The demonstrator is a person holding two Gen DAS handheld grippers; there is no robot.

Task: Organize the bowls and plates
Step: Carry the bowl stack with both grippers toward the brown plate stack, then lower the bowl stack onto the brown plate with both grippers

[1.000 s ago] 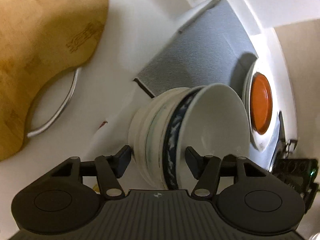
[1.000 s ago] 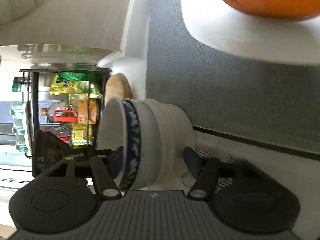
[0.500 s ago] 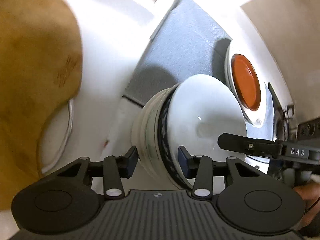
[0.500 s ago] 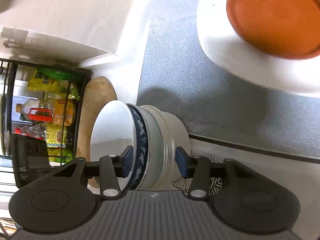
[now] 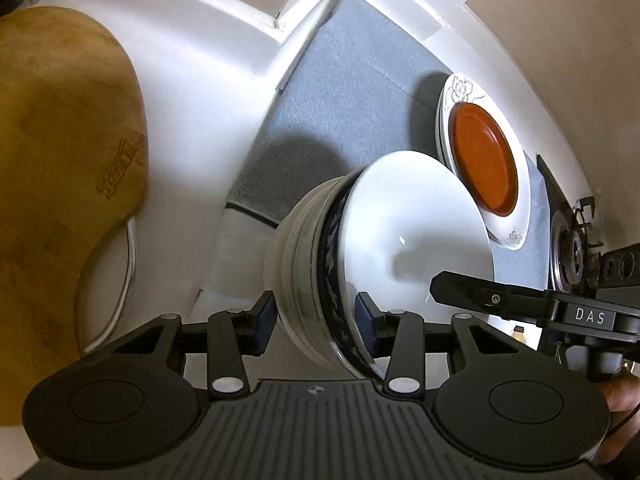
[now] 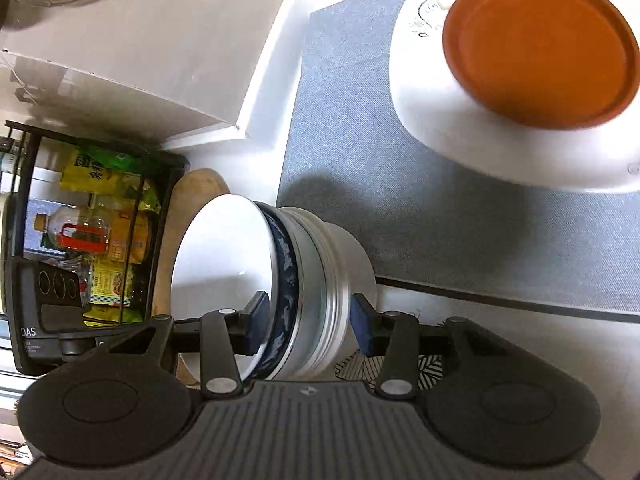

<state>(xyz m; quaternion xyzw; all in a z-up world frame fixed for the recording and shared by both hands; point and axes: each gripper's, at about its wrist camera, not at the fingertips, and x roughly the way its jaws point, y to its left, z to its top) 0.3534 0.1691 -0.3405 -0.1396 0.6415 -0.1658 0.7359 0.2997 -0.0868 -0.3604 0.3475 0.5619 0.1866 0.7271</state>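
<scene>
A stack of nested bowls [image 5: 352, 264], white with one blue-patterned bowl, is held in the air between both grippers. My left gripper [image 5: 316, 320] is shut on the stack from one side. My right gripper [image 6: 308, 326] is shut on the same stack [image 6: 280, 276] from the opposite side; its body shows in the left wrist view [image 5: 520, 300]. An orange plate [image 5: 482, 164] lies on white floral plates [image 5: 516, 236] on a grey mat [image 5: 352, 100]. The orange plate [image 6: 540, 46] and the white plates [image 6: 432, 120] also show in the right wrist view.
A wooden cutting board [image 5: 60, 160] with a metal handle lies left on the white counter. A gas stove burner [image 5: 572, 248] is at the right. A black wire rack [image 6: 92, 236] with bottles and packets and a white box [image 6: 140, 32] stand beyond the grey mat [image 6: 400, 208].
Both grippers have closed onto the bowl stack and lifted it off the counter; the stack now hangs higher, with its shadow on the grey mat.
</scene>
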